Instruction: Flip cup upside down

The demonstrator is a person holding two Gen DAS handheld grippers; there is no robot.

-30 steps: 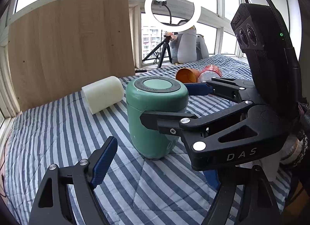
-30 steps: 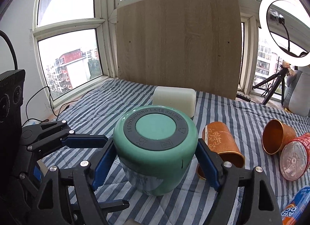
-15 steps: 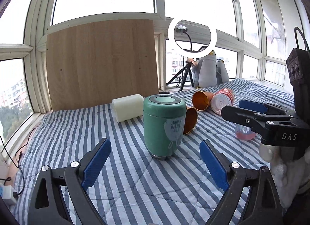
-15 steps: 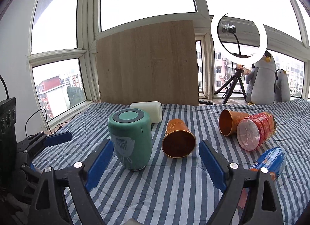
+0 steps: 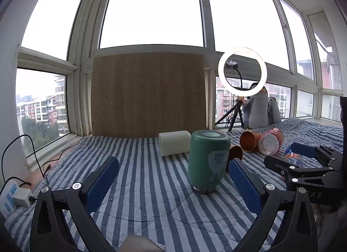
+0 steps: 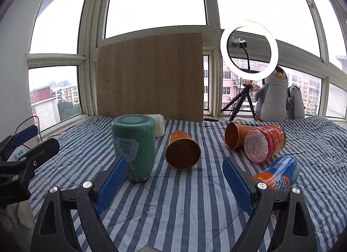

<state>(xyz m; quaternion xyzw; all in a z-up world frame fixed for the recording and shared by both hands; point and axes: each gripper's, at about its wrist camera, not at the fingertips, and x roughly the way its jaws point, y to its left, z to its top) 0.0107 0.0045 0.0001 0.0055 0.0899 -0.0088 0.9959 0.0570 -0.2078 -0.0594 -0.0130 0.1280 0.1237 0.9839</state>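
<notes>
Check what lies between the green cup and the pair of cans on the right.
In the right wrist view, a copper cup lies on its side between the green cup and the cans, touching neither.

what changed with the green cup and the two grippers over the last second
The right gripper let go of the green cup and pulled back, jaws open. The left gripper drew back too, also open. The cup stayed standing on the striped blanket, and the copper cups and the white roll lie as before.
</notes>
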